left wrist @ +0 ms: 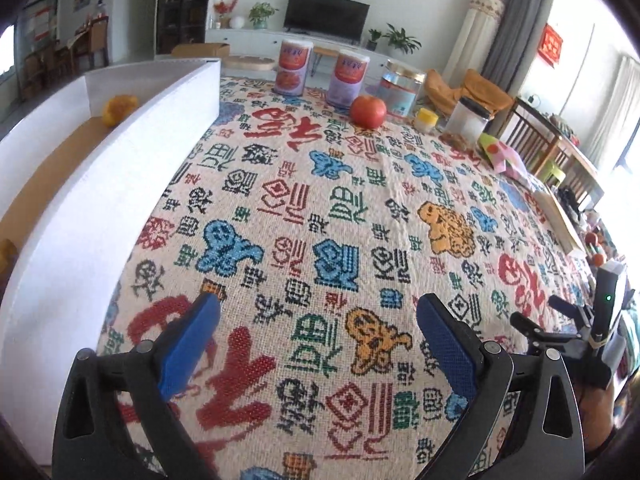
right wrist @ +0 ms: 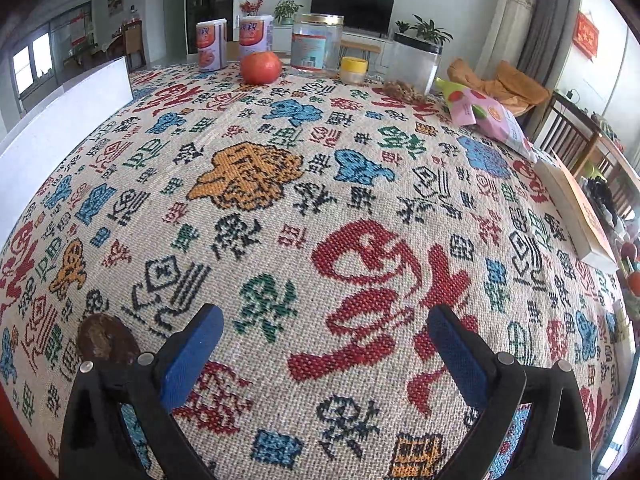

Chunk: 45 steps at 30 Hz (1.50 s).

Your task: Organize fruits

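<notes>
A red apple (left wrist: 368, 111) stands at the far side of the patterned tablecloth; it also shows in the right wrist view (right wrist: 260, 67). A white box (left wrist: 120, 152) on the left holds an orange fruit (left wrist: 118, 109); another orange piece (left wrist: 7, 254) shows at its near end. A brown round fruit (right wrist: 107, 340) lies by my right gripper's left finger. My left gripper (left wrist: 318, 308) is open and empty, low over the cloth. My right gripper (right wrist: 324, 320) is open and empty; its body shows at the right of the left wrist view (left wrist: 580, 328).
Two pink cans (left wrist: 294, 66) (left wrist: 347, 77), a clear jar with gold lid (left wrist: 401, 87), a small yellow-lidded jar (left wrist: 425, 119) and a black-lidded container (left wrist: 468, 118) line the far edge. A pink snack bag (right wrist: 486, 116) and a flat box (right wrist: 576, 208) lie right.
</notes>
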Each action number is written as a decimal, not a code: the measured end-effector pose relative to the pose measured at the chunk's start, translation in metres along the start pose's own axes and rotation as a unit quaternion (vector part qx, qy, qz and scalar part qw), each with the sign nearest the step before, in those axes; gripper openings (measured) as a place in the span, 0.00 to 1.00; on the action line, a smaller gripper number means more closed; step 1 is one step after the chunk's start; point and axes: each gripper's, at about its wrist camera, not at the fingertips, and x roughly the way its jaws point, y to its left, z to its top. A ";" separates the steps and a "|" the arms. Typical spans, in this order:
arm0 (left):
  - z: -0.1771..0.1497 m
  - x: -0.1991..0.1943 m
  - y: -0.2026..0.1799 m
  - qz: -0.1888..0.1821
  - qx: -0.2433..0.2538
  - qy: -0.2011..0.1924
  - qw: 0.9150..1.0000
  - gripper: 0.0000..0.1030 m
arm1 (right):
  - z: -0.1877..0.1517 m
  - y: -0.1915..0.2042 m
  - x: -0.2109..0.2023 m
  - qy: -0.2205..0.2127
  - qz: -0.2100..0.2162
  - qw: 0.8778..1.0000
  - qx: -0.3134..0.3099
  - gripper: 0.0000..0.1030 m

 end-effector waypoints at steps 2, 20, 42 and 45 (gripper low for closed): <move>0.000 0.014 -0.002 0.021 0.015 -0.012 1.000 0.96 | -0.012 -0.022 0.005 0.005 -0.010 1.000 0.030 0.98; -0.007 0.081 0.002 0.063 0.064 0.041 0.995 0.99 | -0.019 -0.044 0.011 0.010 0.006 0.997 0.080 1.00; -0.075 0.012 -0.114 -0.150 0.273 0.030 0.950 0.97 | -0.019 -0.044 0.011 0.010 0.006 0.997 0.080 1.00; -0.079 0.022 -0.128 -0.142 0.282 0.041 0.948 0.84 | -0.019 -0.044 0.012 0.010 0.007 0.997 0.080 1.00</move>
